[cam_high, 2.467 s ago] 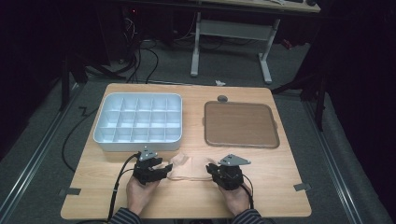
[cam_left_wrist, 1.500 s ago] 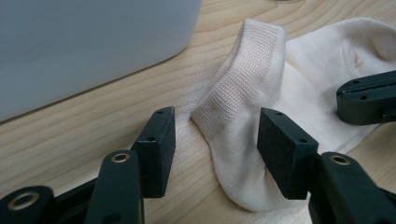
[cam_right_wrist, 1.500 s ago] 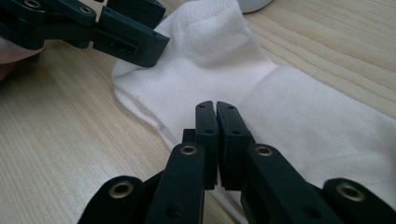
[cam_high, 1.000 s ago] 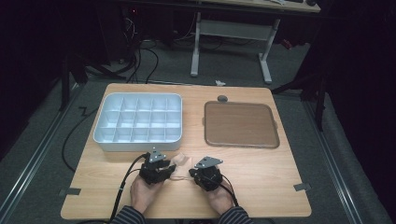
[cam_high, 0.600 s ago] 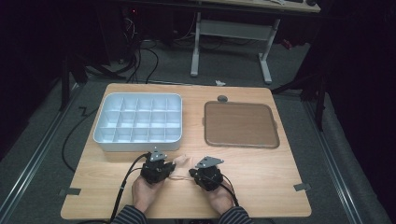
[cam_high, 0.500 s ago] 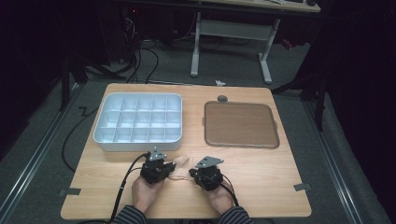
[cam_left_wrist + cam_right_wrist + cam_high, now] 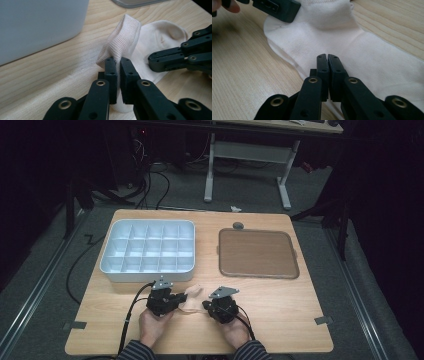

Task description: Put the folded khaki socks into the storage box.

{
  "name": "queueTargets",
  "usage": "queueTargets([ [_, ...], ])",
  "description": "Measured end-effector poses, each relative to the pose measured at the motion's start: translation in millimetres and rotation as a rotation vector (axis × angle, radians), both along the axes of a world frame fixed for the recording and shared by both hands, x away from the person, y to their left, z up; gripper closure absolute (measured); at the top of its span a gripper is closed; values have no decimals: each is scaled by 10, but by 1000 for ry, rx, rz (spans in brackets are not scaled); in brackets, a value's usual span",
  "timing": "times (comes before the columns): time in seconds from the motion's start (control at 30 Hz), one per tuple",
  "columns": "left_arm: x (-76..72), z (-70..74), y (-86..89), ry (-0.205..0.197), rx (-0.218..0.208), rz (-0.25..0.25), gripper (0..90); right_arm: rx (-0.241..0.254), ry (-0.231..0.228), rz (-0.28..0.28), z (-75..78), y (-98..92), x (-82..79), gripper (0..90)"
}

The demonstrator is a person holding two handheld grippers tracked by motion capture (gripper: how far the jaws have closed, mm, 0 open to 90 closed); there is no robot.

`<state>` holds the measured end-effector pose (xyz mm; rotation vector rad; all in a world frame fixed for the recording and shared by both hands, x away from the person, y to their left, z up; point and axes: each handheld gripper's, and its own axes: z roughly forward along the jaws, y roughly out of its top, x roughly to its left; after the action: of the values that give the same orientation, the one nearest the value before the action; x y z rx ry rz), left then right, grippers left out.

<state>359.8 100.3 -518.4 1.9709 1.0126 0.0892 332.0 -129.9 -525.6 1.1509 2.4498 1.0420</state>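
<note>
Down on the bench (image 7: 280, 320), seen from the high view, a pale sock (image 7: 191, 296) lies close to the near edge, about midway between the near-left and near-right corners. The left gripper (image 7: 176, 301) has it at one end and the right gripper (image 7: 207, 306) at the other, each carried in a hand that comes in over the near edge. Bare wood runs from the grippers out to both near corners and along the near edge. Toward the far-left corner sits a white compartment tray (image 7: 148, 272), its near wall just beyond the left gripper, so room on that side is tight. A brown flat tray (image 7: 257, 253) lies toward the far-right corner, well apart from the right gripper, with open wood between them. A small dark round thing (image 7: 238, 225) rests by the far edge.

From the left gripper view, the left gripper (image 7: 118, 65) has just closed its jaws, and they pinch a raised fold of the sock (image 7: 125, 37). The white tray's wall (image 7: 37, 22) stands near, with a strip of bare wood between. The right gripper's jaws reach in from the right edge onto the sock.

From the right gripper view, the right gripper (image 7: 327, 60) has its jaws pressed together on a layer of the sock (image 7: 372, 62), which lies flat on the wood. Open grain shows to either side.
</note>
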Motion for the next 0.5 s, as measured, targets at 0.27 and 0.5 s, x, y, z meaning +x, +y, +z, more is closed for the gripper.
queueTargets([
  [0.27,-18,68,-2,-15,-35,-16,856,1,8,2,4,2,11,885],
  [0.5,-30,99,-5,-26,-55,-28,856,-2,14,4,11,7,19,886],
])
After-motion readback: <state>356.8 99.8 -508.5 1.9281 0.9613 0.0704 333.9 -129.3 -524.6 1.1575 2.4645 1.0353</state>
